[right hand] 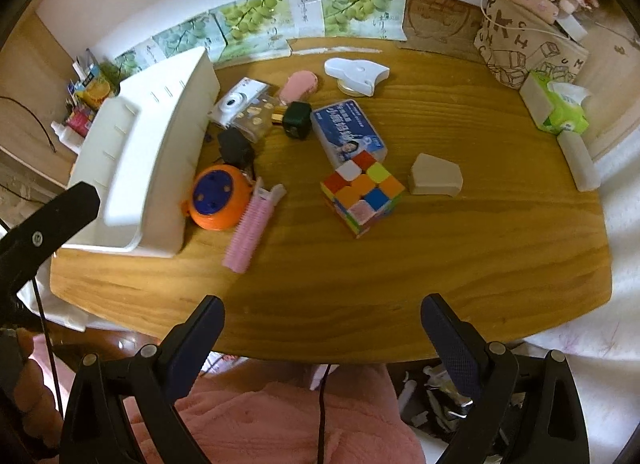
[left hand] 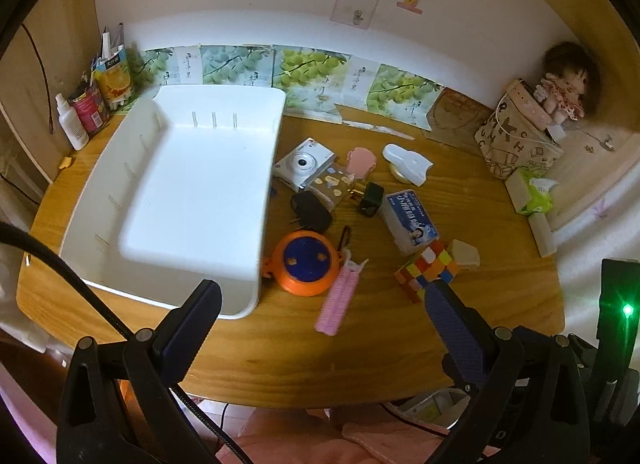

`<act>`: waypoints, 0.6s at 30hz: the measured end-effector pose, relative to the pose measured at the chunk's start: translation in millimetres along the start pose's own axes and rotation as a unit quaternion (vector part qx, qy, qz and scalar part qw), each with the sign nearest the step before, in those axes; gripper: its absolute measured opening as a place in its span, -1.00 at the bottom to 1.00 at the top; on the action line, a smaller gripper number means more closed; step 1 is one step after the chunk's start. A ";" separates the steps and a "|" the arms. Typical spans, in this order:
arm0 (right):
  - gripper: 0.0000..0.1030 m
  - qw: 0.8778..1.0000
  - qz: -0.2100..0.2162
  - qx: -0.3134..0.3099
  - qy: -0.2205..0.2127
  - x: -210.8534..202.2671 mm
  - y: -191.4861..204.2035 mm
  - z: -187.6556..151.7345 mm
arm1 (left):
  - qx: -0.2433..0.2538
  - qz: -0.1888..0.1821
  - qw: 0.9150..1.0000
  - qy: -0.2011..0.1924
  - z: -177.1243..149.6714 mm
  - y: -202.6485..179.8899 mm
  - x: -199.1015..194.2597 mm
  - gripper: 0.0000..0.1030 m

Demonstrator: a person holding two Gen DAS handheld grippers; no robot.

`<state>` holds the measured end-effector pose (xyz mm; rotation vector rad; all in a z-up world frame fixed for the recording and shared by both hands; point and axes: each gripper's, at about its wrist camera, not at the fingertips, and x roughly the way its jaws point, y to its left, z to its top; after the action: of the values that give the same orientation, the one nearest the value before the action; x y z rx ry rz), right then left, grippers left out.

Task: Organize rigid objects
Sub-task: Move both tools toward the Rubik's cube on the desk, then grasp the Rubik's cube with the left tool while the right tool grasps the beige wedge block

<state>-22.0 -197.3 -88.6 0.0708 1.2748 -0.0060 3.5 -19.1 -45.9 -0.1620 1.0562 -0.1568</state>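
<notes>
An empty white bin [left hand: 192, 192] sits on the left of the wooden table [left hand: 360, 344]; it also shows in the right wrist view [right hand: 132, 168]. Right of it lie an orange and blue round toy [left hand: 306, 262], a pink comb [left hand: 340, 296], a colour cube [right hand: 362, 194], a blue and white box [right hand: 348, 132], a white camera [left hand: 300, 164], two black plugs [left hand: 312, 210] and a beige block [right hand: 436, 176]. My left gripper [left hand: 320, 296] is open above the table's front. My right gripper [right hand: 322, 312] is open over the front edge.
A patterned bag [right hand: 528, 48] and a tissue pack [right hand: 560, 104] stand at the back right. Bottles and cartons [left hand: 92, 100] crowd the back left corner. A white lidded dish [right hand: 356, 72] and a pink case [right hand: 298, 86] lie near the back. Pink fabric [right hand: 280, 424] is below the table.
</notes>
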 end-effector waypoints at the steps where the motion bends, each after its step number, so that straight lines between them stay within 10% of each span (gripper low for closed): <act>1: 0.92 1.000 0.003 -0.005 0.003 0.6 -6.0 1.9 | -0.003 0.000 1.000 0.000 -0.4 -6.3 1.5 0.97; 18: 0.92 0.995 0.041 -0.077 0.058 29.4 -97.3 46.0 | -0.110 0.018 0.993 0.043 -9.9 -78.3 49.7 0.97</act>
<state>26.3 -295.9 -108.3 -0.0089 1.3841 0.1688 14.9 -106.4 -76.7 -0.3383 1.1605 -0.0146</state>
